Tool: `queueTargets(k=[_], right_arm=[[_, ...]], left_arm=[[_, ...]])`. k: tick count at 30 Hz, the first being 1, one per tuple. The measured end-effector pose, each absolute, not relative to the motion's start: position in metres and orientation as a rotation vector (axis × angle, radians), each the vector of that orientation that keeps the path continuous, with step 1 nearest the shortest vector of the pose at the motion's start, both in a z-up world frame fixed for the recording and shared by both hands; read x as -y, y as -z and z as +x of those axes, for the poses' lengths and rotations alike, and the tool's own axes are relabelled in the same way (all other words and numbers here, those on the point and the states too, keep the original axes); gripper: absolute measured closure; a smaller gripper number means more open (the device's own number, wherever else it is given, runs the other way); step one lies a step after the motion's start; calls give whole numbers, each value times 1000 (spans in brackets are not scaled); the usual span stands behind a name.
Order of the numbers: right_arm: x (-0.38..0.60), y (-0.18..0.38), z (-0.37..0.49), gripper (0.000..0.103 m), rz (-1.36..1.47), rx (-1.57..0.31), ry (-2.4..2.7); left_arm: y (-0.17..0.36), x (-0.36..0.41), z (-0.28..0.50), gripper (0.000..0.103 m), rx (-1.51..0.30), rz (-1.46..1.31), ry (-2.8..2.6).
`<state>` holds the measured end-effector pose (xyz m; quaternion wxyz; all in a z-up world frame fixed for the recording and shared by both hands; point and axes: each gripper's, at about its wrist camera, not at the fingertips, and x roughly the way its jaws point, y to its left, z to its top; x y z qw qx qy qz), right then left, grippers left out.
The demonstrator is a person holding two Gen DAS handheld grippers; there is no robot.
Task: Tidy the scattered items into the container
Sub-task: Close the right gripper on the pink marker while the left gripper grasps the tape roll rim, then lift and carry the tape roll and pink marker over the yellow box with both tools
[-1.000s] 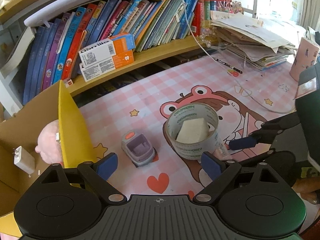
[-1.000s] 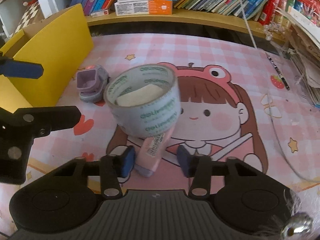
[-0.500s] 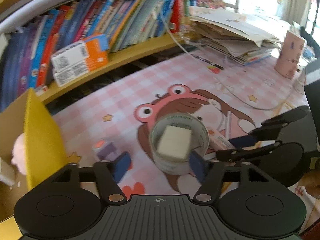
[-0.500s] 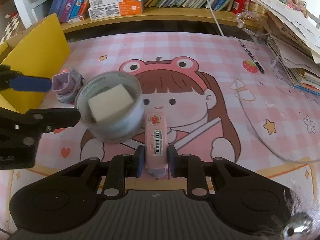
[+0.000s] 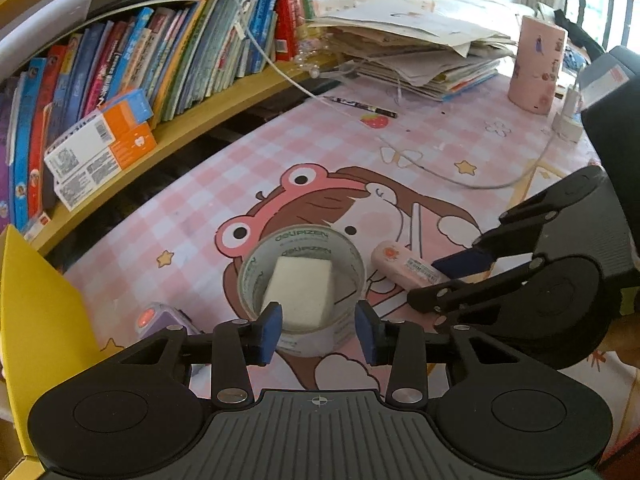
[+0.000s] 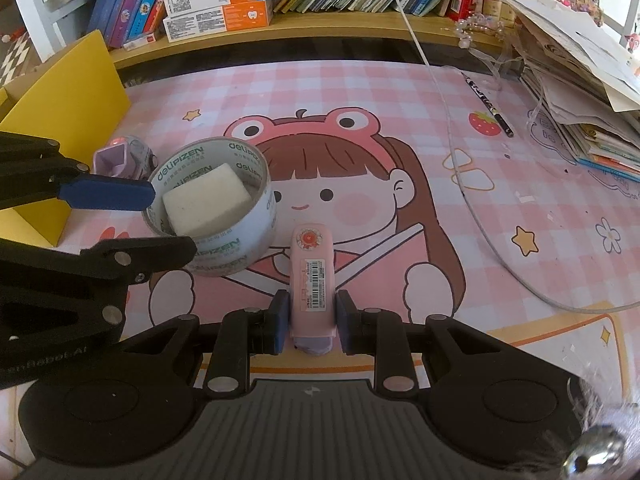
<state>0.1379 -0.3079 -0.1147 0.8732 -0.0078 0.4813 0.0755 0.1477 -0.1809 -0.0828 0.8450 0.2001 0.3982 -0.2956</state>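
Observation:
A roll of clear tape (image 5: 304, 344) (image 6: 236, 240) lies flat on the pink desk mat with a white foam block (image 5: 300, 292) inside it. My left gripper (image 5: 318, 330) is closing, its blue pads flanking the near part of the roll; I see no firm press. Right of the roll, my right gripper (image 6: 310, 322) is shut on a pink stick-shaped case (image 6: 312, 276) (image 5: 404, 266) that lies on the mat. A small purple gadget (image 5: 160, 318) (image 6: 120, 156) sits left of the roll, beside the yellow cardboard box (image 5: 40, 320) (image 6: 64, 92).
A low shelf of books (image 5: 160, 64) and two orange-and-white cartons (image 6: 220, 8) runs along the back. At the back right lie stacked papers (image 5: 420, 52), a pink cup (image 5: 536, 68), a pencil (image 6: 488, 104) and a white cable (image 6: 480, 216).
My left gripper came up to the tape roll and its jaws narrowed around it. The right jaws shut on the pink case, which no longer leans against the roll.

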Motion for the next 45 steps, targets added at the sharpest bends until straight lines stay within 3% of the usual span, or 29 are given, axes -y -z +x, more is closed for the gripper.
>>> queueTargets(k=[4,9,19,22,45], right_arm=[[309,115,138,79,-15,-1005,-159],[305,115,135,79,-15,-1000,-151],[304,115,135,79,-24,-995,-150],[304,114,135,79,-22,-996,-148],[308,91,115,80,18,-951,-136]], left_arm=[[86,189,146,80,-837,474,664],[92,201,151,87,-827,543,694],[98,209,162,91,-841,565,744],[94,207,158,97,-816,545,743],[20,160,123,99,-670,343,621]])
